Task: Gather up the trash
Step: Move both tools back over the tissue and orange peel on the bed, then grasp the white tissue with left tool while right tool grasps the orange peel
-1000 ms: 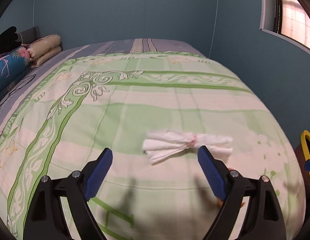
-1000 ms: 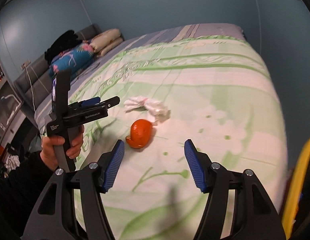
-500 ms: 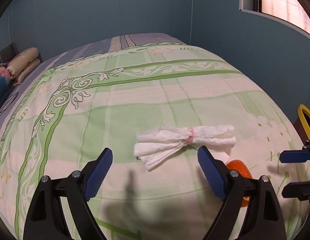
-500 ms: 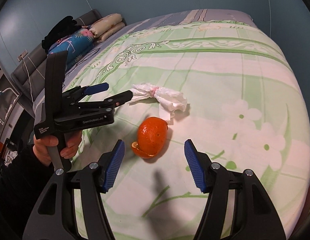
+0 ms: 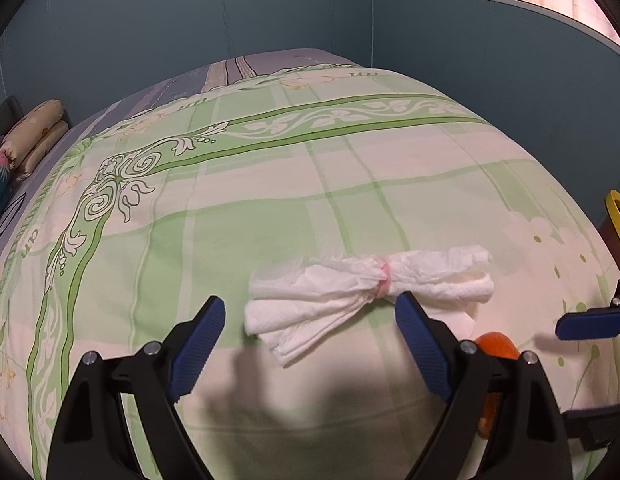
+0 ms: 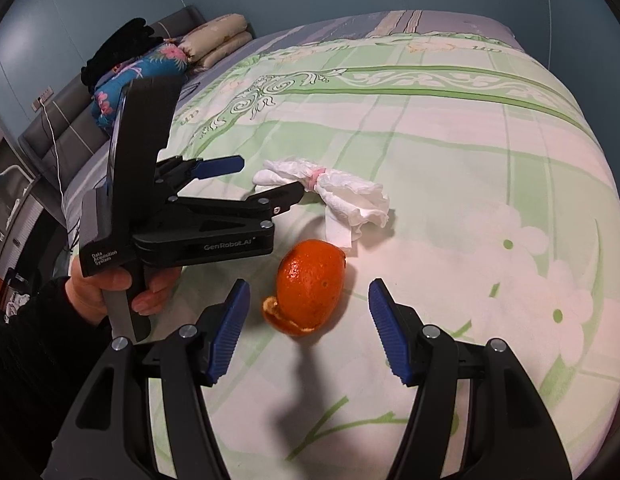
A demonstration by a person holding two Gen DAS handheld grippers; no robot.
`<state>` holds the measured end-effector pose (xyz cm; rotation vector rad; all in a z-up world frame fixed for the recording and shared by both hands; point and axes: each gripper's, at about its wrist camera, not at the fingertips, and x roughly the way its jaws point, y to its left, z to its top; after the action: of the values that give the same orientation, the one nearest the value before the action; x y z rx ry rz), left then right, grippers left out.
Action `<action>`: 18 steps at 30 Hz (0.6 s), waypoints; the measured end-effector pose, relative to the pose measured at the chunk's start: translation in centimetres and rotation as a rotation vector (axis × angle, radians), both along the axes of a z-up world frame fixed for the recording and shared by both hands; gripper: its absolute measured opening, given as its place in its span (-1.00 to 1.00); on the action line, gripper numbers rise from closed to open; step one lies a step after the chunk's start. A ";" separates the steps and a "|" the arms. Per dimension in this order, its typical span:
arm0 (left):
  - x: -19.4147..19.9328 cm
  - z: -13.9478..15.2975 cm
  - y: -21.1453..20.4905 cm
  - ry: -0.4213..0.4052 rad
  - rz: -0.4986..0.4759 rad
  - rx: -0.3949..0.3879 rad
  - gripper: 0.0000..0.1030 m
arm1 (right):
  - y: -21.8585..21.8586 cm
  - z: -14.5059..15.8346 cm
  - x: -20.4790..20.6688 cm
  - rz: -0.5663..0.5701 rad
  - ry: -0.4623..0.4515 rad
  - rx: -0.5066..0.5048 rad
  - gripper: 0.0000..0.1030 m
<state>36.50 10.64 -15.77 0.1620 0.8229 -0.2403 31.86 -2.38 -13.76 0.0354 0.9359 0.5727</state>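
Left wrist view: the left gripper (image 5: 310, 332) has its jaws spread wide with nothing between the blue pads (image 5: 198, 340). It hangs just above the bed (image 5: 270, 184), and the crumpled white tissue (image 5: 365, 288) lies on the quilt right in front of the gap, its left half sitting between the two finger lines. A thin pink band pinches the tissue at its middle, so it fans out to both sides like a bow. Behind the right finger, a sliver of the orange peel (image 5: 495, 346) shows, mostly hidden by the gripper frame. One blue tip of the right gripper pokes in from the right border of this view. Farther out, pillows (image 5: 34, 136) are stacked at the left edge of the bed, against the blue wall.

From the right wrist view, the right gripper (image 6: 310, 328) is also released, jaws wide apart and holding nothing. The orange peel (image 6: 310, 284) sits on the quilt just ahead of its gap, closer to the left pad, a curled strip at its base. The tissue (image 6: 349, 196) lies just beyond the peel, toward the middle of the bed. The left gripper (image 6: 266, 184) reaches in from the left, held in the person's hand (image 6: 118, 284), its tips over the tissue's left end. Whether they touch it cannot be told.
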 end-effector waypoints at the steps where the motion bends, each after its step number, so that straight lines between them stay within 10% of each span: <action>1: 0.3 -0.2 -0.1 0.001 0.002 0.006 0.62 | 0.1 -0.1 0.2 0.001 0.004 0.000 0.14; 18: 4.1 -1.5 -1.2 0.078 -0.016 -0.024 0.27 | 1.4 -1.3 2.2 0.000 0.021 -0.037 0.11</action>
<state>40.59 9.40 -17.28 0.1376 0.8960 -0.2731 34.04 -1.02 -15.05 0.0080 0.9668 0.5555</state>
